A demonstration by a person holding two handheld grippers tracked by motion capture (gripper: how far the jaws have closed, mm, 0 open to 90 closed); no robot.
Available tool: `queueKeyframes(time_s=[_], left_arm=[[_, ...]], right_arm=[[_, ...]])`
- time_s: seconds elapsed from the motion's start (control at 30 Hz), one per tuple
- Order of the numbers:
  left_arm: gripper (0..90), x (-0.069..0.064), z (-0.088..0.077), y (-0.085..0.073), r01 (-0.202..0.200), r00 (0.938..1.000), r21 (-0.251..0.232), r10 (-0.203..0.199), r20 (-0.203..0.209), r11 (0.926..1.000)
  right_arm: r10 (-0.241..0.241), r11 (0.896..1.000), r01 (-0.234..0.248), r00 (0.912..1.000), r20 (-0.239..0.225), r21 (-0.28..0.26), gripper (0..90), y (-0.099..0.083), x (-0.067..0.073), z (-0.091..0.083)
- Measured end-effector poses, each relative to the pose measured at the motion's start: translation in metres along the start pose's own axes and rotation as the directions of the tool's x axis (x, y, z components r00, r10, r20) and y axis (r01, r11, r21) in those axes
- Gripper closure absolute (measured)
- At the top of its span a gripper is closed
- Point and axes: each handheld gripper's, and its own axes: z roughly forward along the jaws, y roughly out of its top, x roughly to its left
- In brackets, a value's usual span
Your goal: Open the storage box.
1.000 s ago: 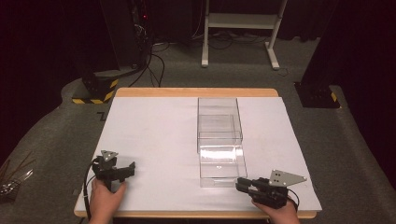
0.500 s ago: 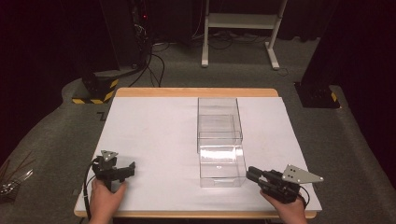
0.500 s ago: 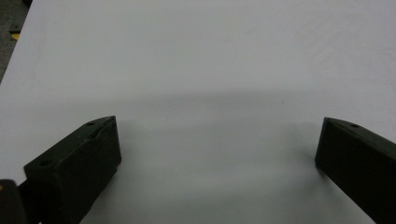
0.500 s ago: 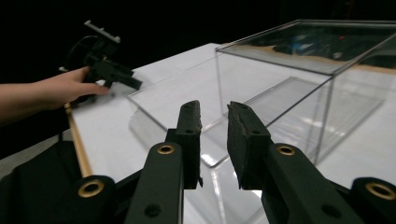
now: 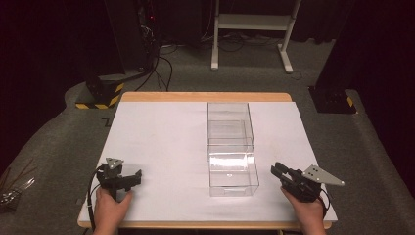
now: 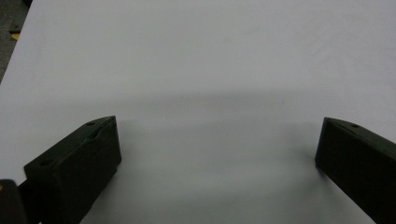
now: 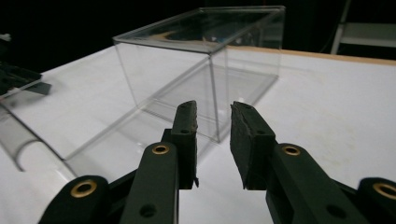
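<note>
A white table stands in a dark room. At its near left corner, a person's left hand rests holding the left gripper. In the left gripper view its two black jaws stand wide apart over bare white surface, with nothing between them.

Right of the middle sits a clear plastic box, long and open-looking, running from the near part of the table toward the far edge.

Just right of the box's near end, the right hand holds the right gripper, which points toward the box without touching it. Its jaws have just been opening a little; a narrow gap shows, with nothing between them.
</note>
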Motion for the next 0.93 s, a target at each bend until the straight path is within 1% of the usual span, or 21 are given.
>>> queueKeyframes(time_s=[0.03,0.1,0.17,0.2,0.27,0.37,0.4,0.43,0.47,0.5,0.53,0.57,0.6,0.63,0.67,0.7,0.93], left_arm=[[0.3,0.000,0.000,0.000,0.000,1.0000,0.000,0.000,0.000,1.0000],[0.3,0.000,0.000,0.000,0.000,1.0000,0.000,0.000,0.000,1.0000],[0.3,0.000,0.000,0.000,0.000,1.0000,0.000,0.000,0.000,1.0000],[0.3,0.000,0.000,0.000,0.000,1.0000,0.000,0.000,0.000,1.0000],[0.3,0.000,0.000,0.000,0.000,1.0000,0.000,0.000,0.000,1.0000],[0.3,0.000,0.000,0.000,0.000,1.0000,0.000,0.000,0.000,1.0000],[0.3,0.000,0.000,0.000,0.000,1.0000,0.000,0.000,0.000,1.0000],[0.3,0.000,0.000,0.000,0.000,1.0000,0.000,0.000,0.000,1.0000],[0.3,0.000,0.000,0.000,0.000,1.0000,0.000,0.000,0.000,1.0000],[0.3,0.000,0.000,0.000,0.000,1.0000,0.000,0.000,0.000,1.0000],[0.3,0.000,0.000,0.000,0.000,1.0000,0.000,0.000,0.000,1.0000],[0.3,0.000,0.000,0.000,0.000,1.0000,0.000,0.000,0.000,1.0000],[0.3,0.000,0.000,0.000,0.000,1.0000,0.000,0.000,0.000,1.0000],[0.3,0.000,0.000,0.000,0.000,1.0000,0.000,0.000,0.000,1.0000],[0.3,0.000,0.000,0.000,0.000,1.0000,0.000,0.000,0.000,1.0000],[0.3,0.000,0.000,0.000,0.000,1.0000,0.000,0.000,0.000,1.0000],[0.3,0.000,0.000,0.000,0.000,1.0000,0.000,0.000,0.000,1.0000]], right_arm=[[0.006,1.000,-0.006,0.9999,0.013,0.006,71.4,-0.002,-0.002,0.000],[0.012,1.000,-0.013,0.9982,0.058,0.026,70.3,-0.006,-0.009,-0.001],[0.014,0.999,-0.018,0.9958,0.090,0.042,68.8,-0.009,-0.012,-0.001],[0.014,0.999,-0.018,0.9958,0.090,0.042,68.8,-0.009,-0.012,-0.001],[0.021,0.998,-0.028,0.9922,0.123,0.057,67.6,-0.012,-0.015,0.000],[0.029,0.995,-0.046,0.9840,0.176,0.089,65.3,-0.017,-0.020,0.002],[0.030,0.992,-0.054,0.9785,0.204,0.114,63.6,-0.019,-0.023,0.003],[0.030,0.991,-0.056,0.9769,0.212,0.120,63.2,-0.020,-0.023,0.003],[0.026,0.988,-0.060,0.9721,0.233,0.140,61.9,-0.022,-0.025,0.005],[0.026,0.988,-0.060,0.9721,0.233,0.140,61.9,-0.022,-0.025,0.005],[0.023,0.980,-0.075,0.9626,0.270,0.182,58.6,-0.025,-0.025,0.008],[0.023,0.980,-0.075,0.9626,0.270,0.182,58.6,-0.025,-0.025,0.008],[0.013,0.970,-0.083,0.9565,0.291,0.228,56.7,-0.029,-0.027,0.011],[0.016,0.967,-0.090,0.9548,0.297,0.238,55.9,-0.030,-0.028,0.012],[0.014,0.966,-0.090,0.9535,0.301,0.243,55.0,-0.030,-0.028,0.013],[0.011,0.967,-0.088,0.9519,0.306,0.238,54.7,-0.030,-0.027,0.013],[0.002,0.963,-0.083,0.9530,0.303,0.256,52.4,-0.030,-0.027,0.015]])
